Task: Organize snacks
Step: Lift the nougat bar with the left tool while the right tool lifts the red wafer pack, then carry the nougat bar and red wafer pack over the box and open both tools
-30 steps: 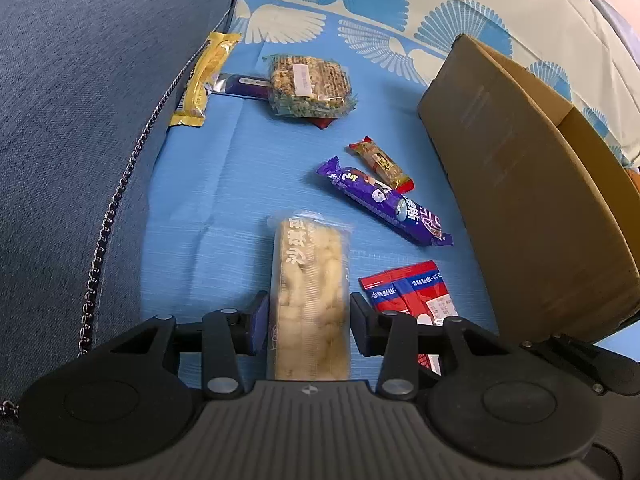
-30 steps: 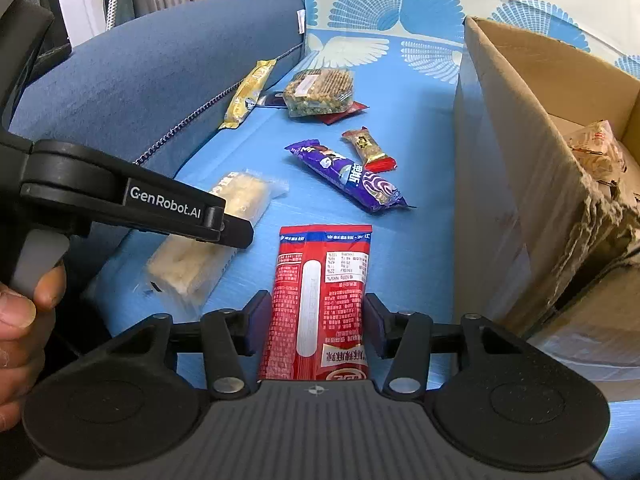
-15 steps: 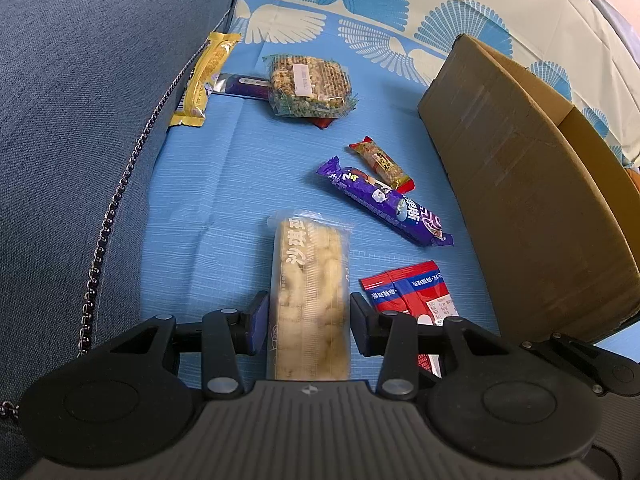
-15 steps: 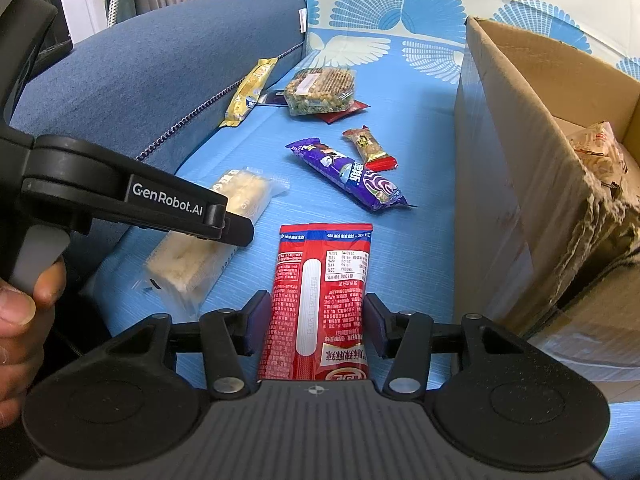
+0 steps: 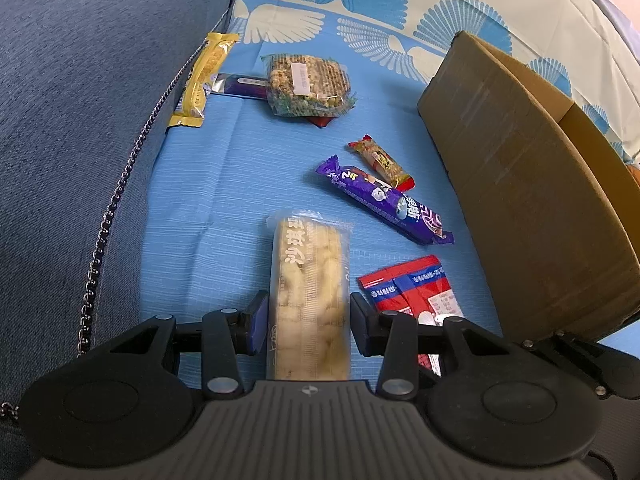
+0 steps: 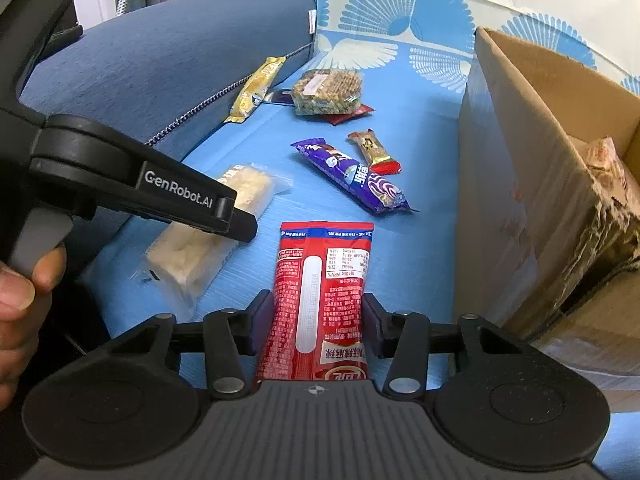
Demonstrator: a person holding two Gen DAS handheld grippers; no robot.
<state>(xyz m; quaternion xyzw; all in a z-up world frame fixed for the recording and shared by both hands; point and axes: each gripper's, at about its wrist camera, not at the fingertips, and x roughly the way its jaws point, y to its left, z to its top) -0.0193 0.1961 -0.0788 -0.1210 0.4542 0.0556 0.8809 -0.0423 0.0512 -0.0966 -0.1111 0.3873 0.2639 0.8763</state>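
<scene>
Pointing steeply down, left gripper (image 5: 308,318) pinches the pale cake bar (image 5: 308,292); right gripper (image 6: 318,318) is closing on the red packet (image 6: 320,292).

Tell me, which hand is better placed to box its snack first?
Right, probably. The right gripper is closing its jaws on the flat red foil packet, beside the open brown cardboard box. The left gripper, holding the pale clear-wrapped rice bar, is farther off.

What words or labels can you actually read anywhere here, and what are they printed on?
"GenRobot.AI": white lettering on the side of the left claw.
"沙琪玛": on the clear-wrapped pale snack bar.
Red packet: a nutrition table and fine print, too small to read.
Purple wrapper: large characters, too distorted to read.
Yellow wrapper: print blurred.
</scene>
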